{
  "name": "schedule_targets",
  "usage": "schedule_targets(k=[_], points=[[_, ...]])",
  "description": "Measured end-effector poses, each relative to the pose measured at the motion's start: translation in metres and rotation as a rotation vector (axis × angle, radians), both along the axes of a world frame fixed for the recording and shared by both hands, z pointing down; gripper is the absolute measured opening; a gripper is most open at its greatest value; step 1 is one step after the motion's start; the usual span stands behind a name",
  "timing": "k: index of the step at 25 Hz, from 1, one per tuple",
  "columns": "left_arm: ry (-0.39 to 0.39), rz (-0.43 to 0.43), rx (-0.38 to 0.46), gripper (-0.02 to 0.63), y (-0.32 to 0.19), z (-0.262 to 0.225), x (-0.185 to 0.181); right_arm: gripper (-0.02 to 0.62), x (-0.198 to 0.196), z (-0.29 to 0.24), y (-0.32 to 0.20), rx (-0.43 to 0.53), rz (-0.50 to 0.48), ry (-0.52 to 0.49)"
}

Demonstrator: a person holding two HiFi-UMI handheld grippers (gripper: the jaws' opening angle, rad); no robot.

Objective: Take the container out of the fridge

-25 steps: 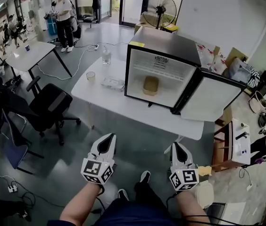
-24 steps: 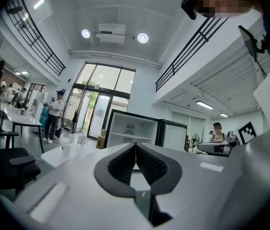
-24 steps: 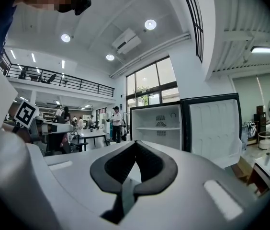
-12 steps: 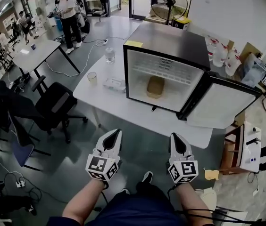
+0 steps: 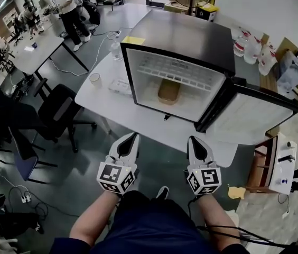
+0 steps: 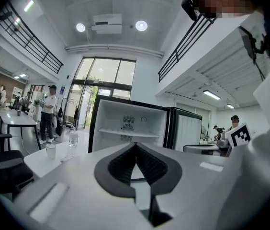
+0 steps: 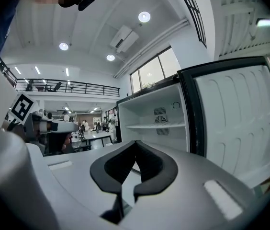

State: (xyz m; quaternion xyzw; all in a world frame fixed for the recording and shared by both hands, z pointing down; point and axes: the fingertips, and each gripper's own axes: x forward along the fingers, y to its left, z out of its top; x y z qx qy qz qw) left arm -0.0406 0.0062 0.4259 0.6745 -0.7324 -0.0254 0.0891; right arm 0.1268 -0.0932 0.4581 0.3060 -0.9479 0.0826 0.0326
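Observation:
A small black fridge [image 5: 180, 62] stands on a white table [image 5: 106, 107] with its door [image 5: 252, 118] swung open to the right. On its floor, under a wire shelf, sits a tan container [image 5: 168, 90]. My left gripper [image 5: 133, 136] and right gripper [image 5: 193, 139] hover side by side in front of the table edge, both pointing at the fridge and short of it. Each is shut with nothing between its jaws. The left gripper view shows the open fridge [image 6: 128, 126] beyond the closed tips [image 6: 136, 144]. The right gripper view shows the fridge [image 7: 156, 116] past its tips [image 7: 135, 143].
On the table left of the fridge stand a cup [image 5: 94, 79], a water bottle [image 5: 116, 50] and a flat clear tray [image 5: 120, 85]. A black office chair [image 5: 59, 112] is at the left. A low white cabinet [image 5: 281, 165] stands at the right. People stand at the far back left.
Both grippers and the head have moved forward toward the table. The fridge now looks larger and nearer. Both grippers stay shut.

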Motion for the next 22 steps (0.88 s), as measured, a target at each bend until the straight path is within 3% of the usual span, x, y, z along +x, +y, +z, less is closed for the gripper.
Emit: schedule_targets(k=[9, 18, 22], points=[[0.019, 0.080, -0.090, 0.003, -0.058, 0.035, -0.027, 0.008, -0.032, 0.031, -0.031, -0.066, -0.006, 0.046], [0.120, 0.253, -0.220, 0.003, -0.133, 0.094, -0.065, 0.008, -0.064, 0.057, -0.070, -0.128, 0.150, 0.100], [0.211, 0.313, -0.284, 0.005, -0.166, 0.120, -0.073, 0.008, -0.074, 0.066, -0.080, -0.155, 0.218, 0.108]])
